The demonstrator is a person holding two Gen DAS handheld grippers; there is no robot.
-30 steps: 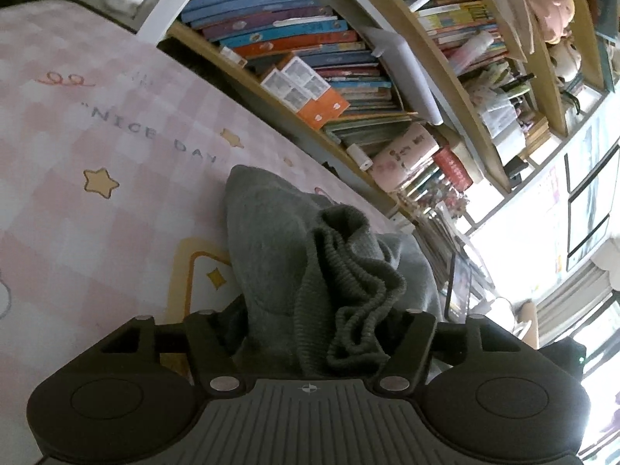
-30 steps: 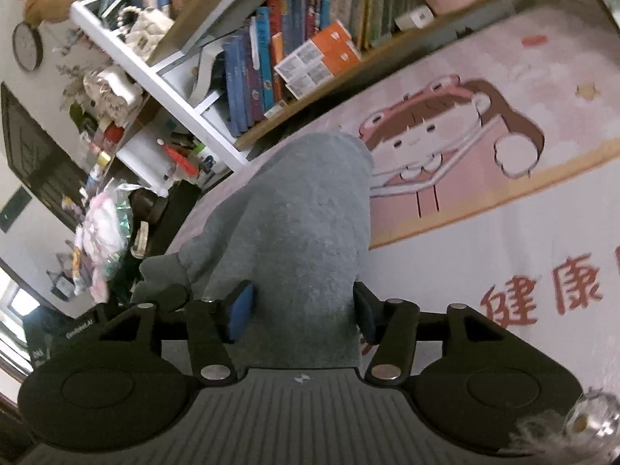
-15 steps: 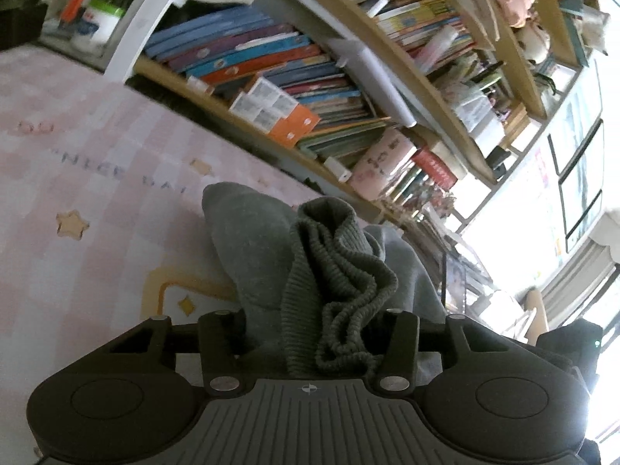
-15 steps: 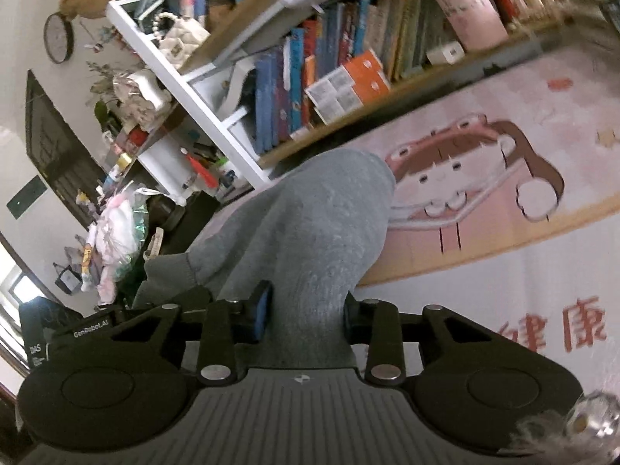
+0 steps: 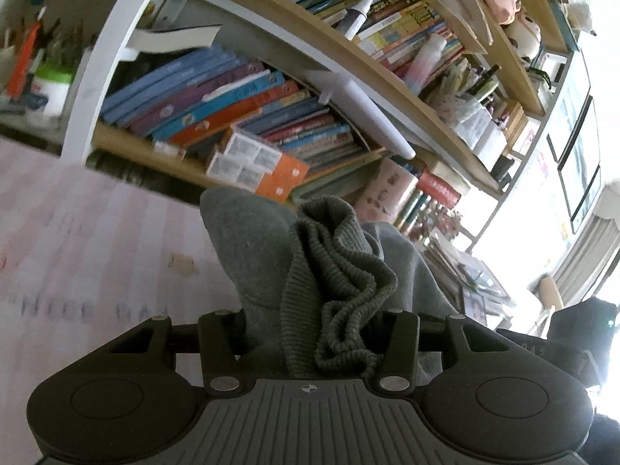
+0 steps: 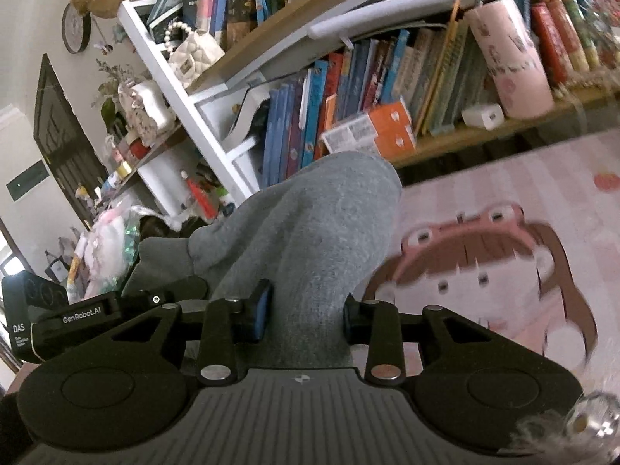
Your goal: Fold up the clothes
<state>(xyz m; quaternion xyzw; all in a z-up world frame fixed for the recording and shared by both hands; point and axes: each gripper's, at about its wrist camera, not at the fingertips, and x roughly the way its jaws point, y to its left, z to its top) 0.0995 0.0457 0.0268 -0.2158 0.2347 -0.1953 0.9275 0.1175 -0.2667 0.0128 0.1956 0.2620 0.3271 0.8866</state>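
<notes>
Left tool (image 5: 314,333): pressed in on a bunched wad of the garment (image 5: 248,252), a grey sweatshirt-type item whose ribbed hem or cuff (image 5: 341,283) is crumpled between the two fingers. Right tool (image 6: 306,310): pinching a smooth, unribbed part of the same garment (image 6: 310,240), the blue pads (image 6: 260,312) set against the fabric on both sides. In the left view the cloth rises from the fingers toward 12 o'clock and falls away toward 3 o'clock; in the right view it rises toward 12 o'clock and drops off toward 9 o'clock, where the other tool's body shows. Judgement: the two tools hold neighbouring points of one edge so that the garment hangs between them and can be carried over itself as a fold; a two-point hold keeps the edge straight and stops the cloth from twisting. The garment sits above a pink printed mat (image 5: 77,255), the surface at 9 o'clock in the left view and at 3 o'clock in the right view (image 6: 503,271); how much of it rests on the mat is hidden by the tools. Fabric: thick fleece-like knit, mid grey, soft folds, no stiffness. A bookshelf (image 5: 271,124) stands beyond the mat at 12 o'clock. The ribbed wad is an uneven hold and may slip.
</notes>
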